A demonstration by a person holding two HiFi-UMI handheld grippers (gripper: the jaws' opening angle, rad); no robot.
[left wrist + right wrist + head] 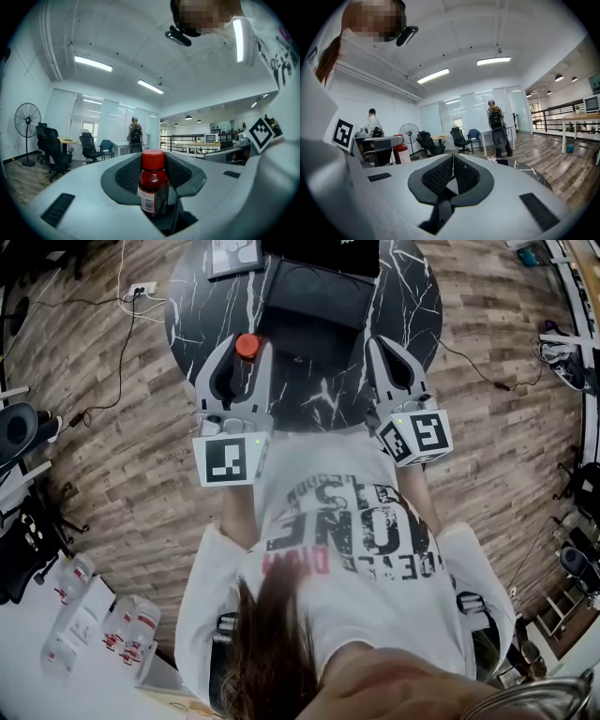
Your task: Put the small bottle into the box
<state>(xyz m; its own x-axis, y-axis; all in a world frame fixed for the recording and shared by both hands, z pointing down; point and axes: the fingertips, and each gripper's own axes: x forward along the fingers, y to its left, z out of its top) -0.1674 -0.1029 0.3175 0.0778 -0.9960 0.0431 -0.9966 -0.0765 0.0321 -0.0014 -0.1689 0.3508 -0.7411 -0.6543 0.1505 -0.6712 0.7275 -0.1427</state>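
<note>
Hair (272, 652) of the person filled the near edge of the head view. Both grippers were held level, pointing to the far side over the black marble table (412, 296). At the left, the left gripper (245, 360) pinched the small bottle (153, 185) between its pads. The bottle stood upright, its long axis vertical and its red cap (247, 345) on top. Farther on the table lay the dark box (319, 296), well apart. At the right, the right gripper (388, 351) had its fingers pressed together.

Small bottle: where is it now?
In the left gripper view the bottle stands upright, clamped in the left gripper; in the head view its red cap shows at left, over the black table.
</note>
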